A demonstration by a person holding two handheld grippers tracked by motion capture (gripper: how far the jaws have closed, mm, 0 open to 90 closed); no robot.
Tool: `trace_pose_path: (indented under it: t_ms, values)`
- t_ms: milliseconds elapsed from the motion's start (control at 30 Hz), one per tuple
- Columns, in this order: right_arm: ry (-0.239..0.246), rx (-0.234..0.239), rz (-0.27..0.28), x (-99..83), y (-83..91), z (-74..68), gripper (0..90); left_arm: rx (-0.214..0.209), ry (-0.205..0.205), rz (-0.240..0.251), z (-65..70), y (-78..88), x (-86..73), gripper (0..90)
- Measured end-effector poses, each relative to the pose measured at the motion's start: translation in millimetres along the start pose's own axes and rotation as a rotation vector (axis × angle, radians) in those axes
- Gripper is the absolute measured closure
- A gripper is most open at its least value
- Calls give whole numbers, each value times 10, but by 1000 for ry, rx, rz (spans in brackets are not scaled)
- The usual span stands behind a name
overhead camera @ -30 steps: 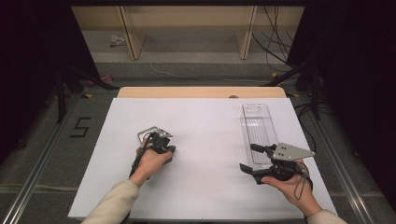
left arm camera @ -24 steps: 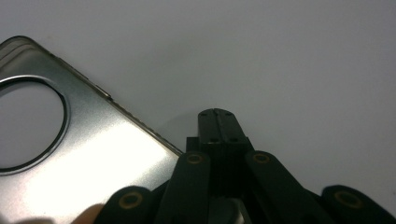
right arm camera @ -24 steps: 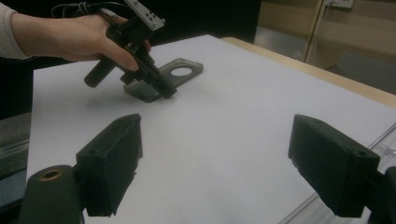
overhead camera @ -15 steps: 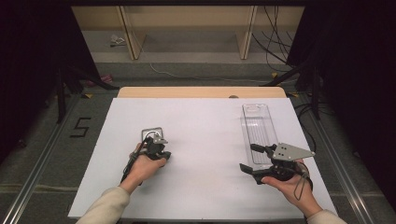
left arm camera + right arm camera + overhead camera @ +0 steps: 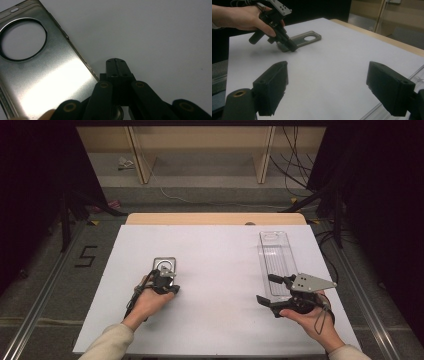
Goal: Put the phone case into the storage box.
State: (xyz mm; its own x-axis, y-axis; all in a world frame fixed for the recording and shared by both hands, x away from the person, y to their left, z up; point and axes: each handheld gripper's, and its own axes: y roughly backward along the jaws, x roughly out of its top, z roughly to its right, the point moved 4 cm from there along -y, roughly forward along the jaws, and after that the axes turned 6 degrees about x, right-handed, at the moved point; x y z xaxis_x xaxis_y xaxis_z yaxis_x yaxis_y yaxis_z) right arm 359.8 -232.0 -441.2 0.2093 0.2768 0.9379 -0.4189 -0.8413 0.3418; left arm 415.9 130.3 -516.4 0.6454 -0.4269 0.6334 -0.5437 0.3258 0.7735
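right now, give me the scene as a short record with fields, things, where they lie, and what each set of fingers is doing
surface: white table top
phone case: smoky clear case with a round camera hole, lying flat at the left
clear tray: long see-through tray at the right, lying lengthwise
left gripper: fingers shut with nothing between them, tips at the case's near corner edge
right gripper: fingers wide open, nothing between them, beside the tray's near end
hands: one on each gripper

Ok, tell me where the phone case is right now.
In the high view, the phone case lies flat on the white table, left of centre, just beyond the shut left gripper, whose tip sits at its near edge, far from the clear tray.
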Motion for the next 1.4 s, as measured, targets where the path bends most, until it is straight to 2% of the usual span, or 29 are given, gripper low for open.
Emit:
trace_pose_path:
  t_ms: [67, 133, 167, 200, 233, 267, 300, 333, 367, 400, 433, 467, 500, 567, 667, 700, 767, 900, 1067, 1100, 1167, 1300, 1400]
  values:
    - [0, 0, 1, 2, 3, 1, 185, -9, -3, 7, 0, 15, 5, 885]
    - [3, -1, 1, 4, 8, 1, 185, -41, -22, 32, 23, 100, 50, 830]
    - [3, -1, 1, 4, 8, 1, 185, -41, -22, 32, 23, 100, 50, 810]
    - [4, -2, 2, 5, 8, 1, 185, -45, -36, 46, 32, 146, 75, 810]
    - [4, -1, 1, 4, 7, 1, 185, -49, -53, 56, 43, 195, 99, 748]
    - [4, -1, 1, 4, 7, 1, 186, -57, -70, 65, 56, 244, 121, 748]
    - [4, -1, 1, 3, 5, 1, 185, -63, -90, 75, 64, 293, 142, 705]
    - [4, -2, 0, 4, 6, -2, 186, -63, -143, 75, 71, 378, 167, 569]
    - [4, -2, 0, 4, 6, -2, 186, -63, -143, 75, 71, 378, 167, 513]
    - [5, -2, 0, 5, 6, -3, 185, -61, -178, 64, 73, 413, 167, 513]
    - [5, -2, 0, 6, 6, -5, 186, -50, -219, 48, 65, 445, 160, 448]
    - [6, -3, -1, 6, 4, -5, 186, -44, -280, 32, 48, 478, 142, 353]
    - [6, -4, -2, 5, 3, -4, 185, -44, -280, 32, 48, 478, 142, 329]
    - [6, -6, -3, 4, 1, -3, 185, -32, -334, 20, 14, 500, 120, 297]
    - [6, -5, -3, 7, 1, -6, 186, -13, -439, 3, -40, 508, 80, 269]
    - [6, -6, -2, 8, 1, -6, 185, -7, -496, -12, -68, 514, 70, 270]
    - [6, -7, -2, 8, 1, -5, 185, 17, -575, -28, -102, 510, 50, 276]
    - [6, -5, 1, 11, 0, -8, 185, 35, -689, -81, -133, 487, 9, 291]
    - [11, 1, 2, 16, -2, -26, 185, 45, -821, -142, -154, 445, -21, 328]
    - [11, 0, 2, 16, -2, -25, 185, 36, -854, -153, -162, 431, -28, 330]
    - [11, -1, 2, 16, 0, -22, 185, 35, -863, -158, -165, 427, -36, 325]
    - [10, -1, 0, 15, -1, -23, 185, 11, -921, -191, -179, 410, -67, 324]
    - [11, 1, 2, 16, -3, -26, 185, 20, -949, -211, -197, 395, -79, 328]
